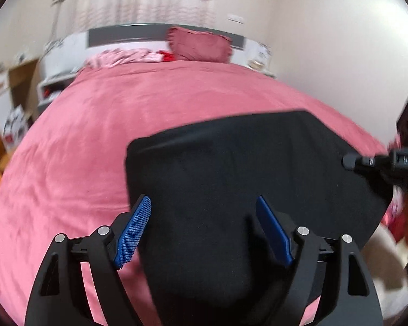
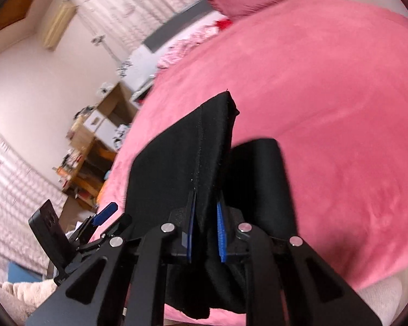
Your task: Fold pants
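Right gripper (image 2: 206, 224): blue fingers (image 2: 221, 226) pinching together on a raised fold of the black pants (image 2: 182, 157), cloth standing up between them and hanging down below. Left gripper (image 1: 203, 218): blue fingers (image 1: 134, 233) standing wide apart, hovering over the near part of the pants (image 1: 231, 168), pressing on nothing, cloth lying under the gap.

Pants lying on the pink bedspread (image 1: 95, 135), at its near edge, far from the pillow; folded edge toward the pillow looking straight and flat in the left wrist view.

Sitting at the head of the bed, beyond the pants: a dark pink pillow (image 1: 200, 44) leaning against a grey and white headboard (image 1: 127, 36). Just beside the pillow, a light pink patterned cloth (image 1: 122, 57) and something red, too blurred to tell.

Reaching in from the right edge of the left wrist view, over the pants' right side: the right gripper's black frame (image 1: 380, 163). Showing at the lower left of the right wrist view, left of the pants: the left gripper's frame with one blue finger (image 2: 106, 213).

Standing off the bed, left of the pillow: wooden shelves with clutter (image 2: 95, 146), much blurred.
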`<state>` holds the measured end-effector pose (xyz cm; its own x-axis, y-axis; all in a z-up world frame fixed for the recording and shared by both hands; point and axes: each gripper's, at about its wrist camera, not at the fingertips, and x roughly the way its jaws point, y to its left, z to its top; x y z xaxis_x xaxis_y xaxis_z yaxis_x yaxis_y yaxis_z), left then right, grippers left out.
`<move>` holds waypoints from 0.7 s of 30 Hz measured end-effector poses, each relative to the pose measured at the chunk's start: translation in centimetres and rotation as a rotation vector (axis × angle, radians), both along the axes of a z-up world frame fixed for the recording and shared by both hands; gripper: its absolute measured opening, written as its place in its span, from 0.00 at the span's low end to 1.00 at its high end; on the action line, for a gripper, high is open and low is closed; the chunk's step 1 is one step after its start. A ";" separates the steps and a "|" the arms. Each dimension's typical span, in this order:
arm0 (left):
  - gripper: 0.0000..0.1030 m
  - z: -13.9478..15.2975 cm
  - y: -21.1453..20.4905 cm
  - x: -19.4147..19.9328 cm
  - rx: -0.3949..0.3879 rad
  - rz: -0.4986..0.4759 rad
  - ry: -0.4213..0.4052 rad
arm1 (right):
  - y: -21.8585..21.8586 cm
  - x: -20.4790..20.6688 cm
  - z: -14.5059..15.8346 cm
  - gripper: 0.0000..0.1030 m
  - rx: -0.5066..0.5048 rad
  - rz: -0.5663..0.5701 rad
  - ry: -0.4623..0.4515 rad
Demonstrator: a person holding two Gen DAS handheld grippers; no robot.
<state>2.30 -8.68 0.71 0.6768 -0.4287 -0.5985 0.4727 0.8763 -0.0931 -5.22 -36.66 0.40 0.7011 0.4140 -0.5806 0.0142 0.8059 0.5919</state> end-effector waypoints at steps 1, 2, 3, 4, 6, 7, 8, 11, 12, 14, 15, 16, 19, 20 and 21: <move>0.76 -0.7 -0.9 0.1 0.035 -0.017 0.014 | -0.3 0.1 -0.9 0.12 -0.004 -0.016 0.026; 0.76 -1.4 -1.6 0.3 0.058 -0.033 0.038 | -0.7 0.1 -2.6 0.12 0.004 -0.037 0.075; 0.76 -2.2 -2.0 0.3 0.075 -0.045 0.054 | -1.0 0.2 -3.7 0.13 0.017 -0.043 0.099; 0.77 -2.8 -2.6 0.1 0.111 -0.049 0.047 | -1.1 0.2 -4.7 0.13 0.036 -0.047 0.113; 0.78 -3.5 -3.3 -0.4 0.177 -0.062 0.011 | -1.7 0.4 -4.9 0.15 0.080 -0.056 0.114; 0.78 -3.6 -3.4 -0.6 0.194 -0.069 -0.003 | -1.8 0.4 -4.6 0.18 0.083 -0.054 0.114; 0.78 -3.5 -3.2 -0.4 0.185 -0.069 0.006 | -1.8 0.3 -4.3 0.20 0.070 -0.057 0.112; 0.78 -2.7 -2.0 0.4 0.117 -0.053 0.099 | -1.7 -0.5 -2.4 0.40 -0.004 -0.092 0.079; 0.79 -2.1 -1.5 0.5 0.085 -0.051 0.123 | -1.4 -0.6 -1.4 0.41 -0.042 -0.098 0.054; 0.79 -1.0 -0.4 1.0 0.011 -0.043 0.154 | -0.3 -0.1 0.7 0.41 -0.117 -0.090 0.000; 0.79 -0.4 -0.1 1.3 -0.009 -0.029 0.159 | 0.4 0.3 1.8 0.41 -0.159 -0.076 -0.027; 0.79 0.2 0.1 2.0 -0.018 -0.010 0.164 | 1.1 0.8 2.4 0.41 -0.180 -0.057 -0.042; 0.79 1.5 -0.2 4.4 -0.027 0.018 0.184 | 2.9 3.4 3.3 0.39 -0.218 0.012 -0.044; 0.79 1.8 -0.6 5.3 -0.019 0.021 0.185 | 3.6 4.6 3.2 0.37 -0.229 0.024 -0.030; 0.79 2.1 -1.1 6.1 0.000 0.020 0.188 | 4.0 5.7 2.9 0.34 -0.238 0.034 -0.015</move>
<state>8.41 -9.82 2.78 0.5613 -0.4164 -0.7153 0.4298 0.8852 -0.1780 0.44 -32.62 3.26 0.6981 0.2905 -0.6544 -0.0229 0.9226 0.3851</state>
